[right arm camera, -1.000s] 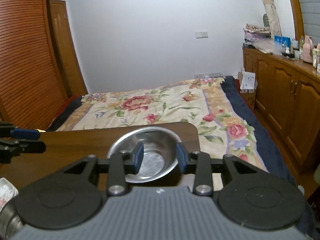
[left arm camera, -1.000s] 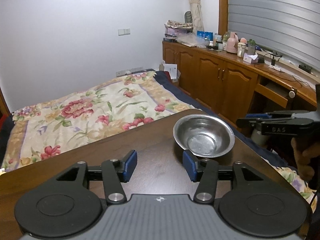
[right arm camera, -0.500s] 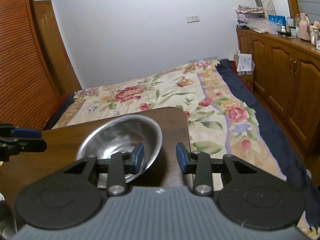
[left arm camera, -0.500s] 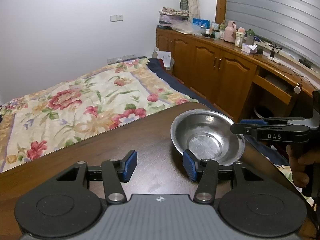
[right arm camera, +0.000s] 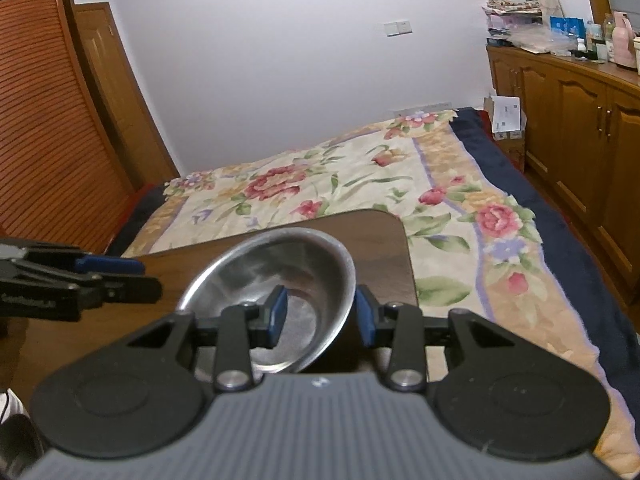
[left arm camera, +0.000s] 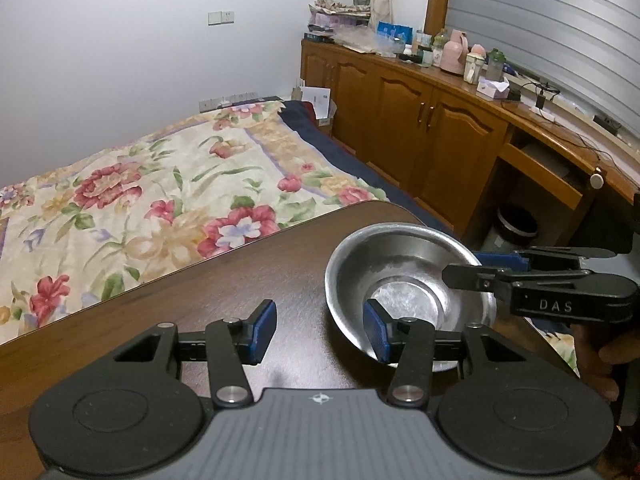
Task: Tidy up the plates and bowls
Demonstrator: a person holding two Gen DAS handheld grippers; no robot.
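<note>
A stainless steel bowl sits near the rounded far corner of a dark wooden table, beyond which lies a bed with a floral bedspread. The right gripper straddles the bowl's rim from the near-right side, its left blue pad inside the bowl and its right pad outside; the pads stand apart from the rim with a gap on both sides, and they pinch nothing. In the left wrist view the same gripper reaches in from the right, one finger over the bowl's interior. The left gripper hovers over the table just left of the bowl, its jaws closing with only bare tabletop between them; its right pad shows in front of the bowl's near edge. Wooden cabinets line the wall to the right.
</note>
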